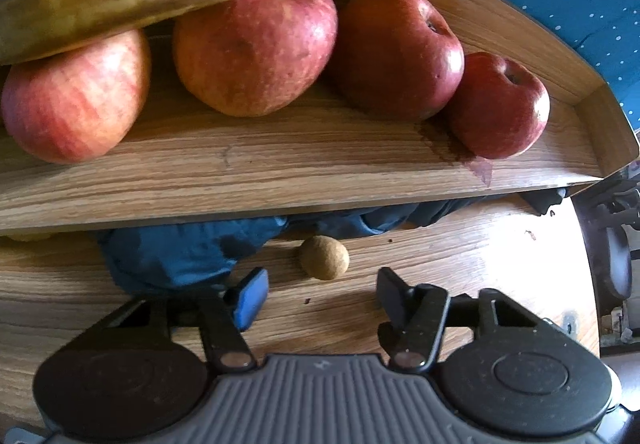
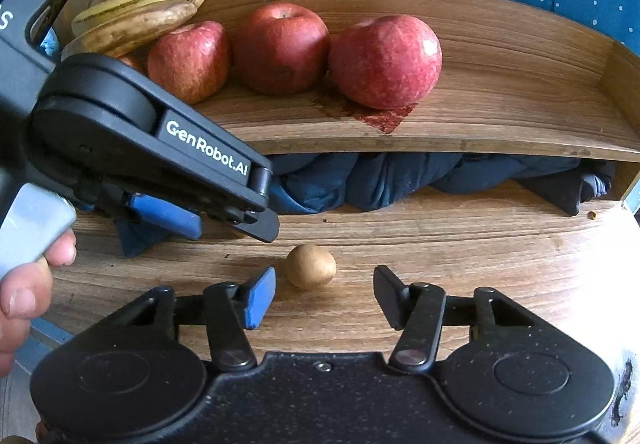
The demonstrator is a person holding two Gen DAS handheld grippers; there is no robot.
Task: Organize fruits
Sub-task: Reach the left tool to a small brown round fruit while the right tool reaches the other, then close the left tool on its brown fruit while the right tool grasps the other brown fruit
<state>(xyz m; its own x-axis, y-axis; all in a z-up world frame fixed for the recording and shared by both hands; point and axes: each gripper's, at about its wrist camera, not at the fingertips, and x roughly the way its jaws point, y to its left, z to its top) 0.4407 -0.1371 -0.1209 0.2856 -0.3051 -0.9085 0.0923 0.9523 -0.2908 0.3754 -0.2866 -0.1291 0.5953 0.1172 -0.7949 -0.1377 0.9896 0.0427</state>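
Hovering low over the table, both grippers point at the same small brown fruit, which sits alone on the wood, apart from everything shelved. The right gripper has its fingers spread wide with nothing between them; the fruit lies just ahead of the gap, a little toward the blue-padded finger. That looks like the approach for a pinch, judging by how squarely the opening faces it. The left gripper is likewise spread and empty, and from its own camera the fruit sits just past its fingertips. In the right view it comes in from the left at a slant, its tips near the fruit but not touching. A hand grips its handle at the frame's edge.

Behind the fruit, bundled blue cloth is stuffed under a curved wooden shelf, seemingly propping it. On the shelf, apples stand in a row, close together, with bananas at the left end, one browned banana resting on an apple. A reddish stain marks the wood beneath the rightmost apple. The shelf's right part is bare, so I'd guess the loose fruit belongs there. Small and round, it may roll if nudged.
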